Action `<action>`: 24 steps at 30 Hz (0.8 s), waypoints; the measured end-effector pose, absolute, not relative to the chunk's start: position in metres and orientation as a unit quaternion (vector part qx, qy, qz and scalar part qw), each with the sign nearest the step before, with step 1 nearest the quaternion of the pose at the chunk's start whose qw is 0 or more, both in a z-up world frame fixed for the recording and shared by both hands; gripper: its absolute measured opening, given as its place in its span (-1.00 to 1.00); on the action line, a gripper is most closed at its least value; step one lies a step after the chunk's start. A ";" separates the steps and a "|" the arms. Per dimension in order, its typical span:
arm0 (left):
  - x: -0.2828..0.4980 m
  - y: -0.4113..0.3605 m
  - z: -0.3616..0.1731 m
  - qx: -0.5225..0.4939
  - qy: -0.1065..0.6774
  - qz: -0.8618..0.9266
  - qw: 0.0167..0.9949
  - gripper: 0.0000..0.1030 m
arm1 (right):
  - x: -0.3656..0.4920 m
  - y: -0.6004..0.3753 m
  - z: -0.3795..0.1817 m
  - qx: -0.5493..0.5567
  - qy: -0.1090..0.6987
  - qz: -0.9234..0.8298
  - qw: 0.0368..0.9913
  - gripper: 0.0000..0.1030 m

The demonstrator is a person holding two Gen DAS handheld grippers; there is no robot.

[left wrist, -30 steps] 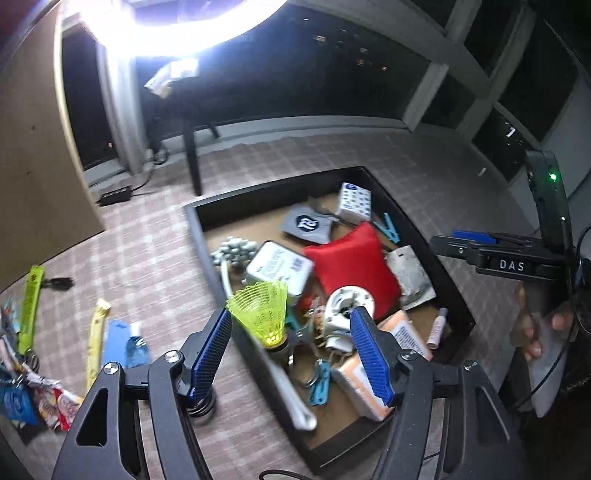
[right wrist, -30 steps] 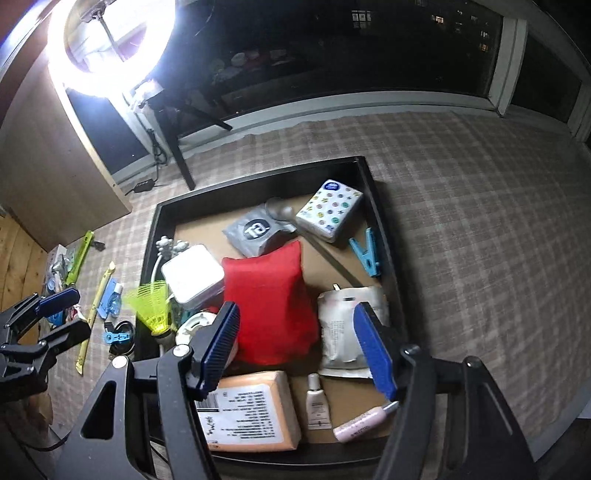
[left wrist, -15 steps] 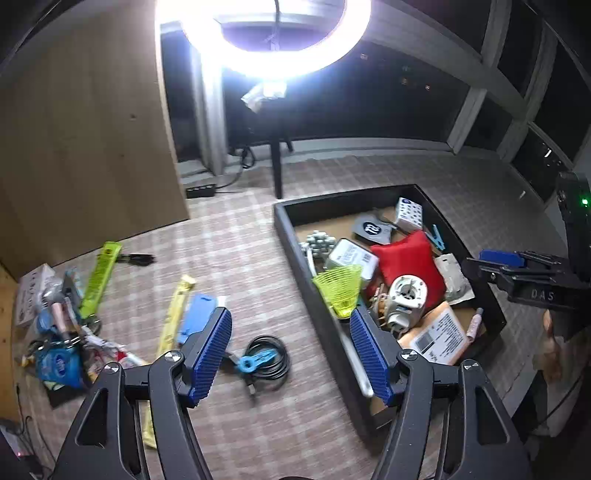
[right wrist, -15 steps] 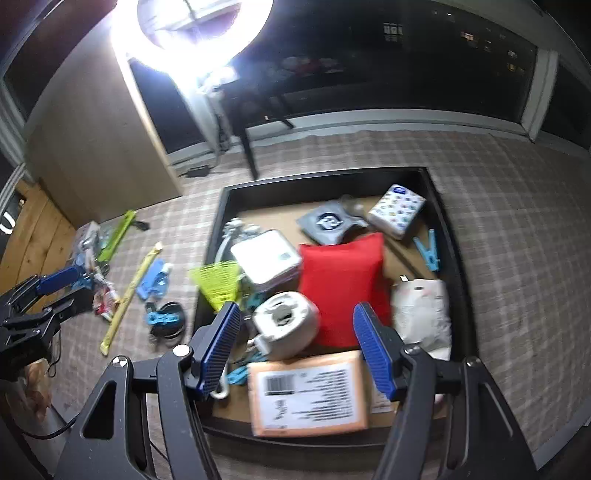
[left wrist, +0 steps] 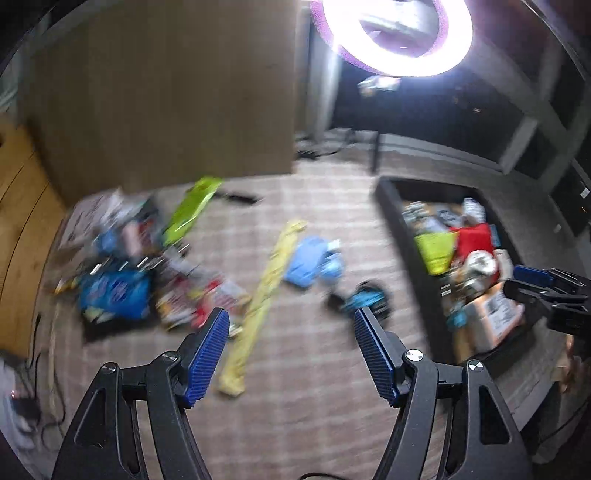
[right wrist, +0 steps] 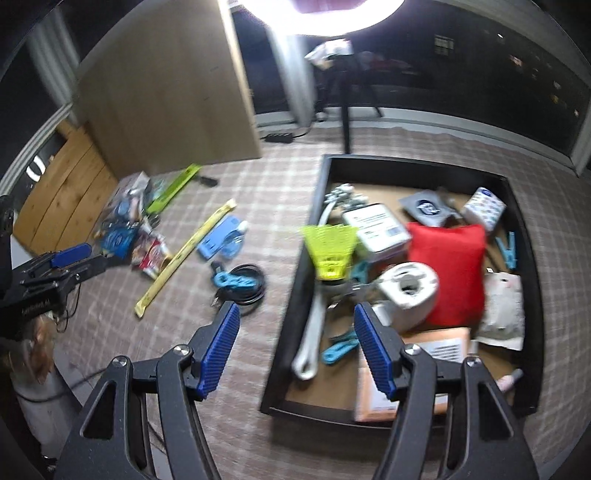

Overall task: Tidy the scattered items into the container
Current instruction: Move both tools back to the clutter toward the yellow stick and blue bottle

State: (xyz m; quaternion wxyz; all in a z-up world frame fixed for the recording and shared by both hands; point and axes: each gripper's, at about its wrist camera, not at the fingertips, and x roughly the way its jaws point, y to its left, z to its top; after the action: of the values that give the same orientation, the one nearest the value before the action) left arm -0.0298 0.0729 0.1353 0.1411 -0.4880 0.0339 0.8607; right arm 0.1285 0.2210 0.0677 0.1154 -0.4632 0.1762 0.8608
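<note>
A black tray [right wrist: 317, 206] holds a red cushion [right wrist: 448, 271], a yellow-green shuttlecock [right wrist: 328, 247], a white box [right wrist: 376, 225] and other items; it also shows in the left wrist view [left wrist: 399, 221]. Scattered on the checked floor lie a long yellow strip [left wrist: 264, 291], a blue packet [left wrist: 308, 260], a coiled black cable with a blue clip [right wrist: 240, 282], a green strip [left wrist: 192, 208] and a heap of packets [left wrist: 118, 288]. My left gripper [left wrist: 291, 354] is open and empty above the floor. My right gripper [right wrist: 297, 349] is open and empty over the tray's left wall.
A wooden panel [left wrist: 166, 92] stands behind the heap. A ring light [left wrist: 399, 33] on a stand shines at the back. A power strip [right wrist: 280, 137] and cables lie by the wall. Wood flooring [right wrist: 62, 192] borders the carpet at left.
Both grippers have swung left, away from the tray. The left view now faces the scattered items on the floor. The shuttlecock stays in the tray. Both stay open.
</note>
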 end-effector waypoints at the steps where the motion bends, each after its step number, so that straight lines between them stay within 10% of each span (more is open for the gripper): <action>1: -0.028 0.060 0.131 -0.491 0.031 0.861 0.129 0.32 | 0.125 0.213 0.064 -0.466 0.171 0.861 0.111 0.23; 24: -0.037 0.047 0.052 -0.547 0.064 0.821 0.151 0.08 | 0.028 0.161 0.023 -0.514 0.112 0.849 0.037 0.22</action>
State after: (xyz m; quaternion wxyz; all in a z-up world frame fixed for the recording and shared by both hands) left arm -0.0370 0.0472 0.0525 0.1506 -0.5474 0.0637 0.8208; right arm 0.0282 0.1609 0.0230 0.0370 -0.5144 0.1116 0.8494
